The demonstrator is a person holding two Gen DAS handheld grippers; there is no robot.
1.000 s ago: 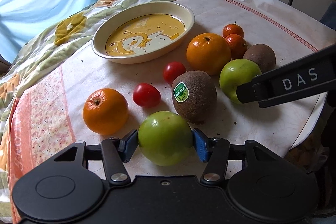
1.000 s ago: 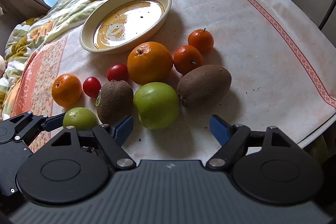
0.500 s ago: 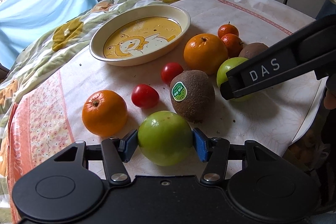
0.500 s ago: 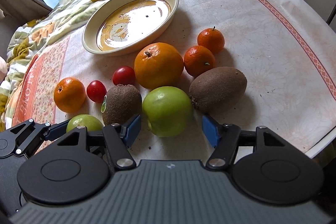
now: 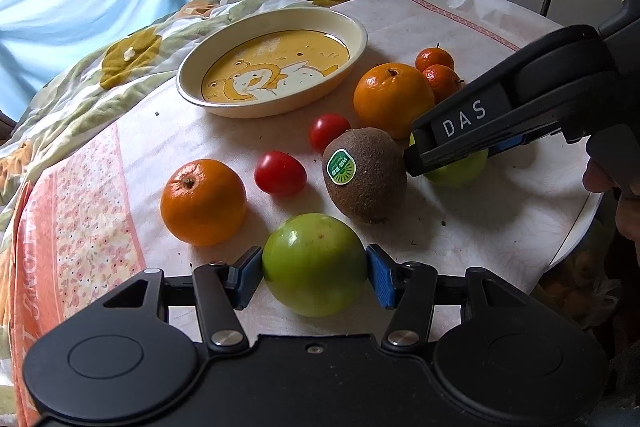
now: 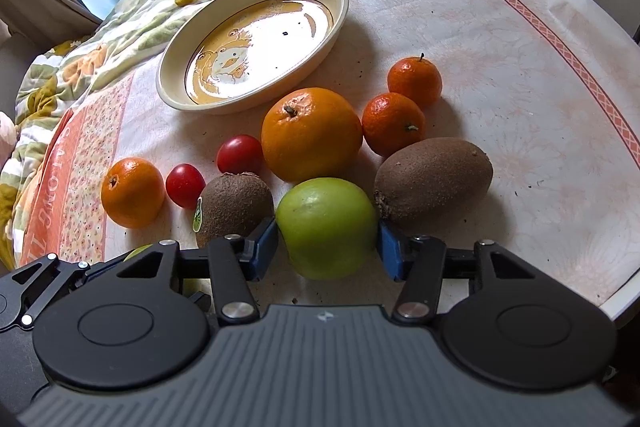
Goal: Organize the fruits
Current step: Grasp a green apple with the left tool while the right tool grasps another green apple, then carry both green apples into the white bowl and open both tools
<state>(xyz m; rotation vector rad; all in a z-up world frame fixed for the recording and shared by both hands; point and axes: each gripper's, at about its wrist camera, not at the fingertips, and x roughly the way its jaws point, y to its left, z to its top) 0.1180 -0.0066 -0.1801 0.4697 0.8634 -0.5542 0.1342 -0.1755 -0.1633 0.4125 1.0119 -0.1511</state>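
My left gripper [image 5: 315, 271] is shut on a green apple [image 5: 314, 263] low over the cloth. My right gripper [image 6: 327, 245] has closed its blue pads against a second green apple [image 6: 326, 225], which rests on the table; it also shows in the left wrist view [image 5: 460, 169] behind the right gripper's body. A cream plate [image 5: 272, 61] with a yellow bear picture stands empty at the back. Around the apples lie two kiwis [image 6: 434, 179] [image 5: 362, 173], a big orange [image 6: 312, 133], a smaller orange [image 5: 203, 201], two mandarins [image 6: 394, 123] and two red tomatoes [image 5: 280, 173].
The round table's edge [image 6: 616, 291] curves close on the right. A floral quilt [image 5: 100, 75] lies over the left and back. A curtain and a wall stand behind the plate.
My right gripper moved forward around the second green apple and its jaws closed onto it. My left gripper stayed shut on its apple and shifted only slightly.
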